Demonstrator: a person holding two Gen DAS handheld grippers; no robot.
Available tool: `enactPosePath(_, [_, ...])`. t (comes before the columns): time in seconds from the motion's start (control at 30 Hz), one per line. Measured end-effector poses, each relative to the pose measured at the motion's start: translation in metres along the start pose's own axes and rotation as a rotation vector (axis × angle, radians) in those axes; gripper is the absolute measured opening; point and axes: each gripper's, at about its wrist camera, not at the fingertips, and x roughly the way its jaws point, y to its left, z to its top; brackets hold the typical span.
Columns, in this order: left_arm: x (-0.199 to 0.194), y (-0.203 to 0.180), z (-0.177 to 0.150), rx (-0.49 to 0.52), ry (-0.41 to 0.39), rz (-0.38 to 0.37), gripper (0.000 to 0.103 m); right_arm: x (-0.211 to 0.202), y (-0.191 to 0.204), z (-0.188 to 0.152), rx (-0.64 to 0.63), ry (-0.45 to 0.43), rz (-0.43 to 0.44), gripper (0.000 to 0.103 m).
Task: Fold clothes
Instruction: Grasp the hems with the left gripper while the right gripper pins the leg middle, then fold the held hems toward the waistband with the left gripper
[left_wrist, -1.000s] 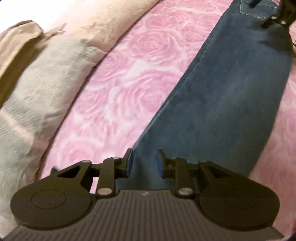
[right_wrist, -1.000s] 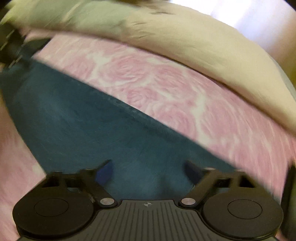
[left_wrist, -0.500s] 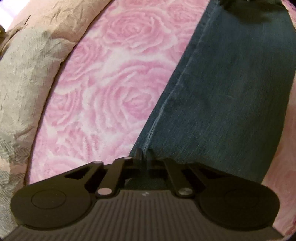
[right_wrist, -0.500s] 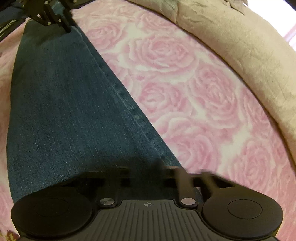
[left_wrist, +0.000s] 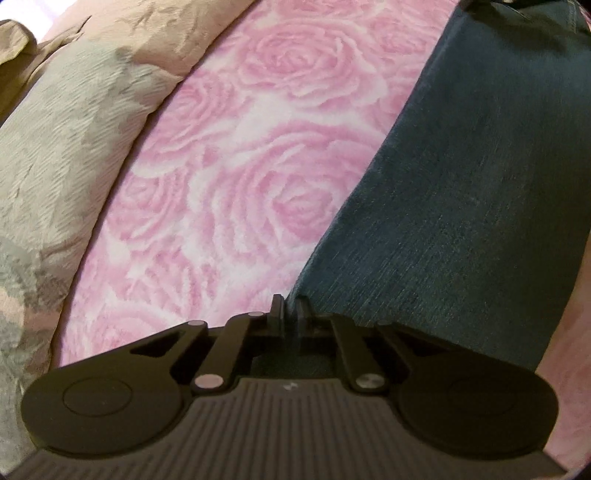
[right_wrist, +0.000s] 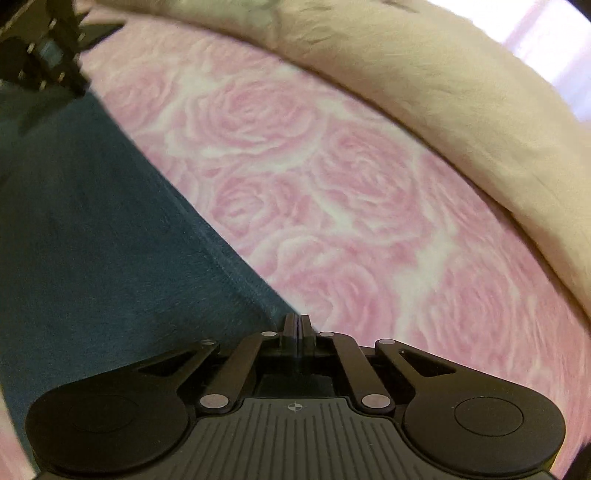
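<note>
Both wrist views, looking down along the fingers onto a bed. The left gripper (left_wrist: 291, 308) stands with its jaws drawn nearly together on the corner of the blue jeans (left_wrist: 461, 192); a thin fold of denim sits between the pads, and the narrow gap that remains is filled by the cloth. Its jaws have just parted by a small amount, with the denim between them. The right gripper (right_wrist: 296, 325) has its jaws fully together at the edge of the jeans (right_wrist: 92, 240), where the seamed side meets the bedding; the fingertips lie on that border, but whether any denim is caught between the pads cannot be told from this view. The jeans lie flat as one long dark-blue band on the pink rose-patterned bedspread (left_wrist: 236, 177), running away from each gripper toward the top of its frame, so that the two grippers stand at opposite ends of the garment. In the right wrist view the left gripper (right_wrist: 55, 62) appears as a dark mechanism at the far end of the denim, upper left. A beige-and-grey quilt (left_wrist: 66, 140) lies bunched along the bedspread's far side, well apart from the jeans.
</note>
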Motion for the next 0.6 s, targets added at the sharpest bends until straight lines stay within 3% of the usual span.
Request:
enactPosePath(0.03, [-0.003, 0.001, -0.001, -0.012, 0.003, 0.007, 0.01, -0.008, 0.0, -0.008, 0.061, -0.017, 0.001, 0.007])
enactPosePath(0.07, [-0.007, 0.0, -0.002, -0.024, 0.0, 0.014, 0.011, -0.017, 0.001, -0.016, 0.119, -0.032, 0.002, 0.02])
enactPosePath(0.1, [-0.011, 0.0, -0.003, -0.036, -0.004, 0.02, 0.011, -0.024, 0.003, -0.025, 0.163, -0.039, 0.0, 0.068])
enactPosePath(0.13, [-0.017, -0.002, -0.004, -0.043, -0.011, 0.027, 0.011, -0.031, 0.006, -0.035, 0.203, -0.045, -0.001, 0.085])
enactPosePath(0.27, [-0.04, -0.022, -0.001, -0.035, -0.039, 0.063, 0.011, -0.044, 0.01, -0.081, 0.296, -0.001, 0.005, 0.085])
enactPosePath(0.4, [-0.067, -0.067, 0.017, 0.03, -0.104, 0.072, 0.013, -0.091, -0.008, -0.124, 0.552, -0.108, -0.085, 0.085])
enactPosePath(0.53, [-0.093, -0.153, 0.052, 0.219, -0.239, 0.031, 0.024, -0.144, 0.004, -0.168, 0.8, -0.204, -0.182, 0.085])
enactPosePath(0.6, [-0.102, -0.204, 0.07, 0.349, -0.315, 0.001, 0.026, -0.162, 0.021, -0.185, 0.855, -0.221, -0.213, 0.085])
